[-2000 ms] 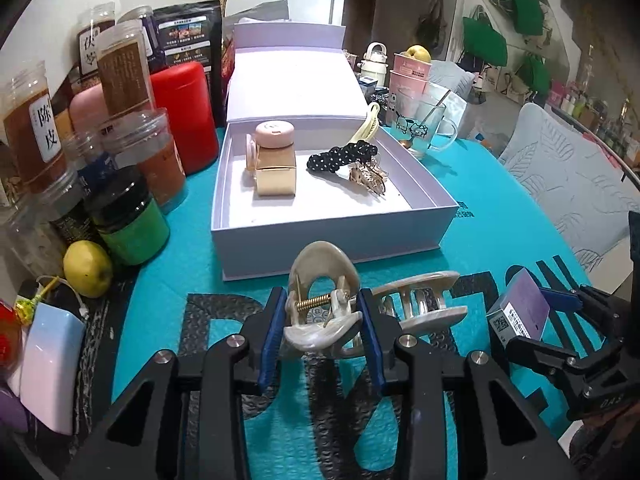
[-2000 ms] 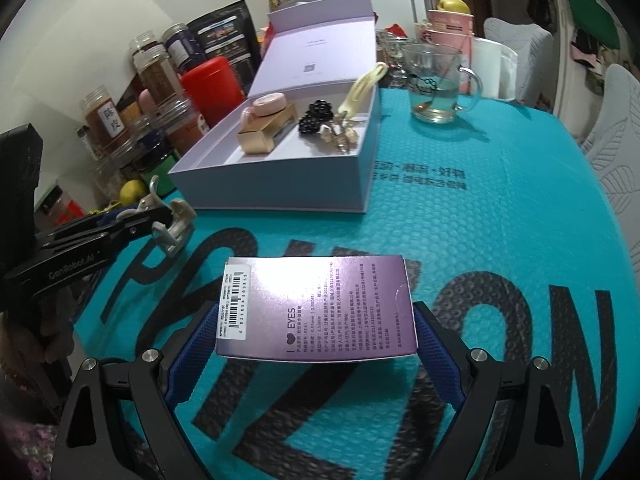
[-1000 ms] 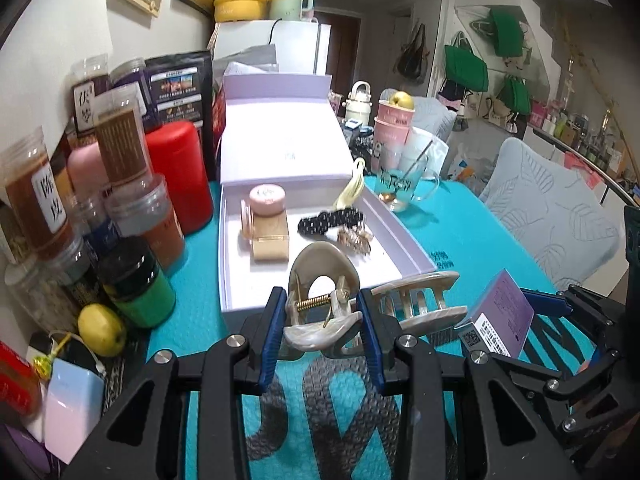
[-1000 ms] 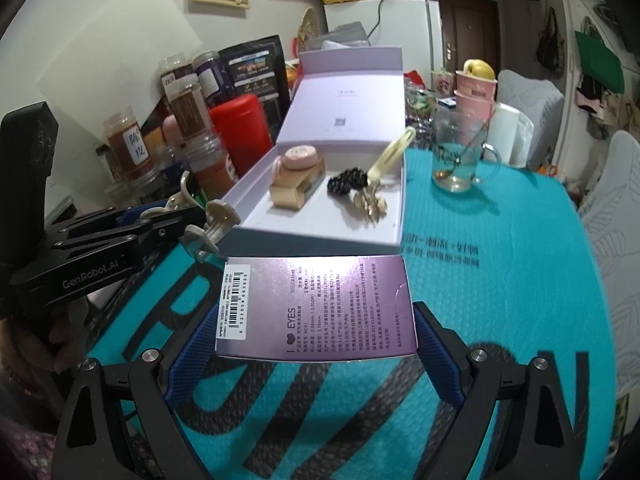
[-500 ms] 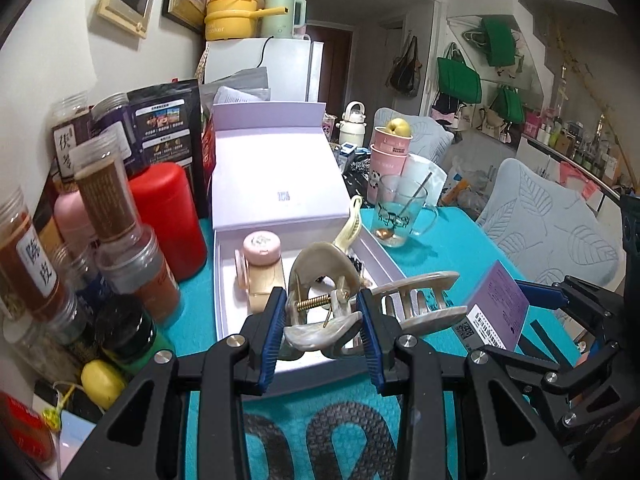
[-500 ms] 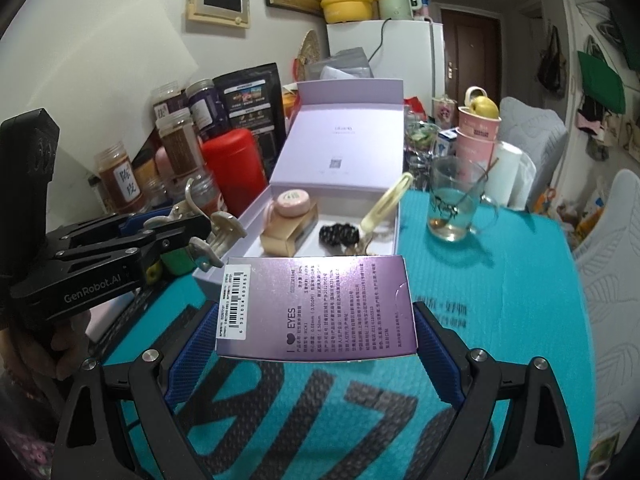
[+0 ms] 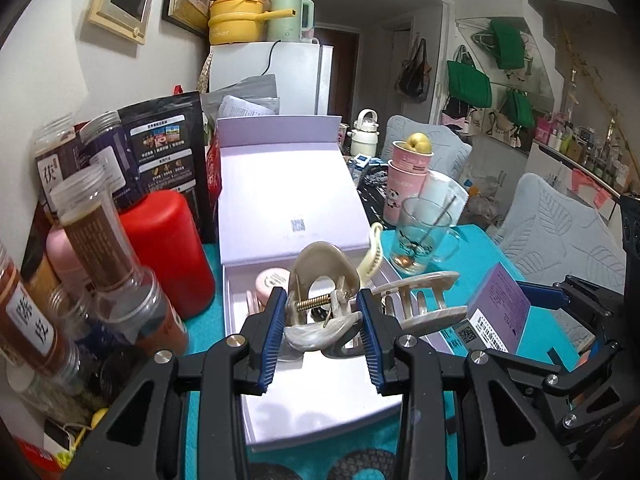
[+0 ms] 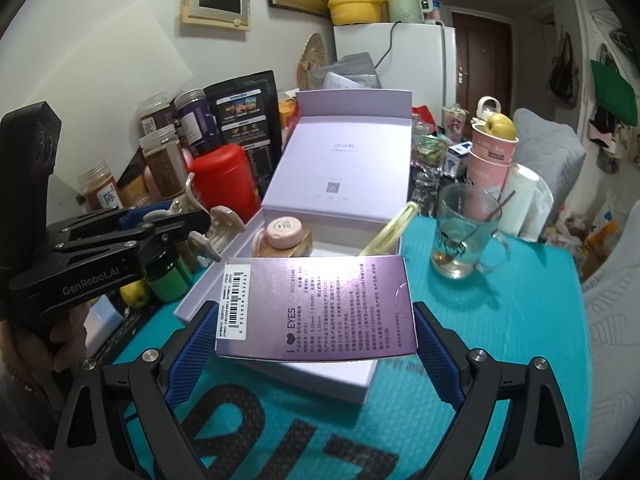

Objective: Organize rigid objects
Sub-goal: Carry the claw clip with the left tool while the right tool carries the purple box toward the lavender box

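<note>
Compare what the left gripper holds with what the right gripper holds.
The left gripper clamps a pearly beige claw hair clip, curved and toothed; the right gripper holds a flat purple printed carton, boxy and wider, so its fingers stand farther apart. Both hang above the open lavender gift box.

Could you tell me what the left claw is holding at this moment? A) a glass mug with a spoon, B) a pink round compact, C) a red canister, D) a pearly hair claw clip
D: the left claw has its blue pads closed on a pearly hair clip, held above the open lavender box; the glass mug stands on the table untouched.
</note>
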The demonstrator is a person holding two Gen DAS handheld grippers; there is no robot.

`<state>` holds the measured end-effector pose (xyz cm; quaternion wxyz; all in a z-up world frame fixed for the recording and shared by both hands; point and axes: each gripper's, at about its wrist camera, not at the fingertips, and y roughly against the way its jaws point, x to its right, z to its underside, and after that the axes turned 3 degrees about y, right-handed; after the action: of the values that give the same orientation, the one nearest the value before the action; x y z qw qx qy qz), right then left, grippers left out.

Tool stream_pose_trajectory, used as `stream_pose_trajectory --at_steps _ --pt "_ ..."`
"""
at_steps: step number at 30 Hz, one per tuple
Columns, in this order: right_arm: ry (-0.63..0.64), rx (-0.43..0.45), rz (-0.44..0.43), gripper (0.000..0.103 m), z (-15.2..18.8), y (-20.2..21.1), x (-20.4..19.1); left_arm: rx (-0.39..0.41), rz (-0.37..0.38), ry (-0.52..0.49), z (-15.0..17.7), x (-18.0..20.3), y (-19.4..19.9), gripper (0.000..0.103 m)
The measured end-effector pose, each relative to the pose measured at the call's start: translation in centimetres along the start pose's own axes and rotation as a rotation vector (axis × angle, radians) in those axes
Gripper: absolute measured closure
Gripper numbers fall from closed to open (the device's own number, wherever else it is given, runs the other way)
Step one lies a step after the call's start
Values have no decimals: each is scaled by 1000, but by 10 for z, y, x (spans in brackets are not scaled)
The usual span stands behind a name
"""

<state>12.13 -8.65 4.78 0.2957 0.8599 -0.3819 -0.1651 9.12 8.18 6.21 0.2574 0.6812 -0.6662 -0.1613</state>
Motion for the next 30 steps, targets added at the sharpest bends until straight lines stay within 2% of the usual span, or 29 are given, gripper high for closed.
stream_pose_trajectory --at_steps 18,30 --pt "13 9 -14 10 -38 -42 27 -20 -23 21 -33 -14 -53 68" --pt "21 -14 -36 10 -52 -82 42 -54 -57 30 -41 -28 -92 68"
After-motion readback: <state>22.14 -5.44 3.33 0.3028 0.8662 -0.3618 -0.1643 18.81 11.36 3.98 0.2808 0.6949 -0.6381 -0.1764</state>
